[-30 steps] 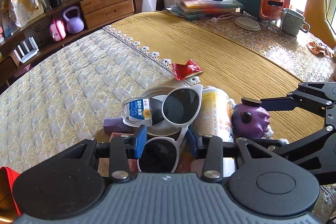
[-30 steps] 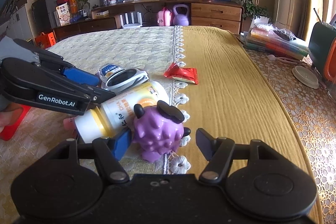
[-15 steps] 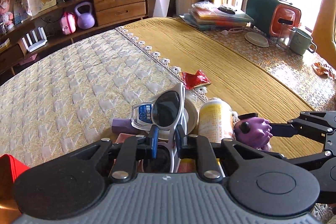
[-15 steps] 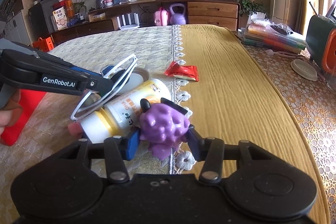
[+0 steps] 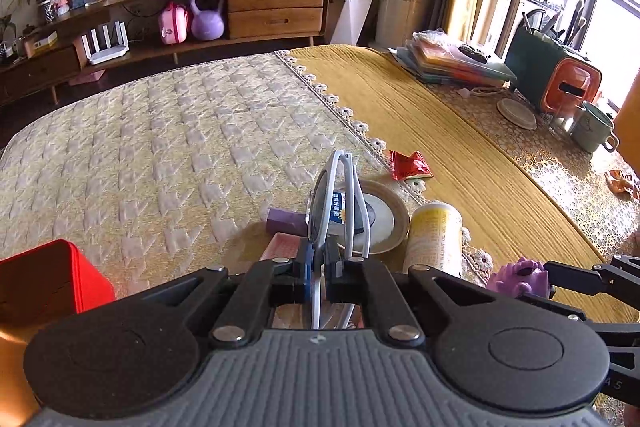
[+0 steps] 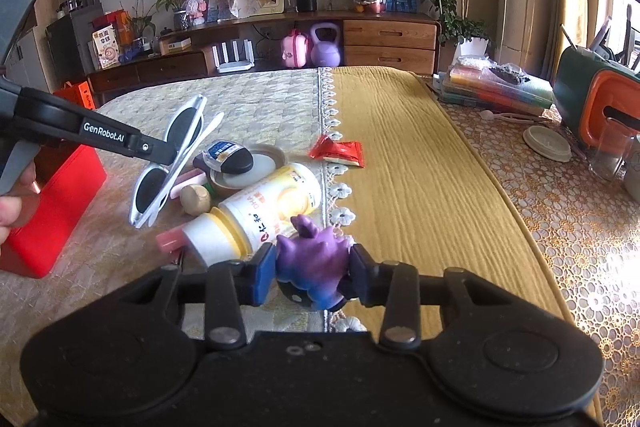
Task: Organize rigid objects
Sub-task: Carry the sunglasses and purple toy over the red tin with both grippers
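1. The step in hand looks like a double pick-up. The left hand-held gripper (image 5: 318, 263) is clamped tight on the white sunglasses (image 6: 168, 163), pinching the frame near its middle so they hang edge-on above the pile, clear of the bench (image 6: 420, 155).
2. The right hand-held gripper (image 6: 312, 267) is closing its jaws on the purple spiky toy (image 6: 312, 259); both pads press its sides near the lace seam between the two cloths.
3. The remaining pile lies mid-bench by that seam: a yellow-and-white bottle (image 6: 260, 215) on its side, a round lid (image 6: 248, 171) with a small dark case on it, a purple block (image 5: 286, 221) and a red snack packet (image 6: 340, 153).
4. Judged from this, the next move calls for carrying both items to a container, likely the red box (image 6: 52, 211) at the bench's left edge, keeping the glasses from swinging against the pile.
5. Hard to tell: the box's inside is out of sight, the toy's underside is hidden behind the gripper body, and whether it is fully off the cloth cannot be told. A pink object under the bottle is mostly covered.
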Motion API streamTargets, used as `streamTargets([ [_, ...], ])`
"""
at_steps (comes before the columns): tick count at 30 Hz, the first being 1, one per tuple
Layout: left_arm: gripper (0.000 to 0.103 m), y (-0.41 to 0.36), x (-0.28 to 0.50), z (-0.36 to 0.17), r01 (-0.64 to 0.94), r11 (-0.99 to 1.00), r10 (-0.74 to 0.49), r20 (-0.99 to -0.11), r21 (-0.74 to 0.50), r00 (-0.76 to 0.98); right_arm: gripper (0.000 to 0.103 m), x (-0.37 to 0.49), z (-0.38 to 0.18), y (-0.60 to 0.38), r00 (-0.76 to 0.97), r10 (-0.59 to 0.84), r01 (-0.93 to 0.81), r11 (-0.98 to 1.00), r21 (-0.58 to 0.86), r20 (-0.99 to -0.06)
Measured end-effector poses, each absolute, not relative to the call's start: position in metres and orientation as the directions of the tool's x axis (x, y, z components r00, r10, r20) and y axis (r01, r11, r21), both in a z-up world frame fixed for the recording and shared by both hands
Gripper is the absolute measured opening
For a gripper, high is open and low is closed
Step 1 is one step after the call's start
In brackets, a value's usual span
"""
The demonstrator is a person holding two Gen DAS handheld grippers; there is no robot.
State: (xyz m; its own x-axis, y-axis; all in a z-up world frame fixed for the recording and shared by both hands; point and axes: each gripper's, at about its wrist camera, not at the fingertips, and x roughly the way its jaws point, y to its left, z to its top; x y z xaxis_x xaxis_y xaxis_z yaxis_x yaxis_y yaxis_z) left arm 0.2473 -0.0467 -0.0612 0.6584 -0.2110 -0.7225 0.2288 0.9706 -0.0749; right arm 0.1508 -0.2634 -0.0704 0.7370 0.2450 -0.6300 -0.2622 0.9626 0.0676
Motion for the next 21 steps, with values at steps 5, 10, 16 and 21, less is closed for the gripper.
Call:
streamTargets([
  [5, 0.005, -0.035, 0.233, -0.053, 0.203, 0.973, -0.214, -0.732, -0.105, 0.646, 0.034, 0.136, -0.055, -0.258, 0.749, 0.257, -0.275, 0.959, 0.066, -0.61],
  [10, 0.005, -0.022, 0.216, -0.041, 0.185, 0.975, -0.216, -0.732, -0.125, 0.647, 0.0, 0.131, -0.037, -0.247, 0.755, 0.263, -0.303, 0.952, 0.037, -0.6],
  [16, 0.005, 0.001, 0.192, -0.032, 0.161, 0.977, -0.214, -0.728, -0.143, 0.651, 0.037, 0.127, -0.043, -0.248, 0.71, 0.29, -0.33, 0.942, 0.06, -0.642],
  [21, 0.005, 0.017, 0.173, -0.026, 0.159, 0.977, -0.213, -0.727, -0.144, 0.653, 0.072, 0.114, -0.057, -0.242, 0.677, 0.285, -0.354, 0.934, 0.039, -0.679],
])
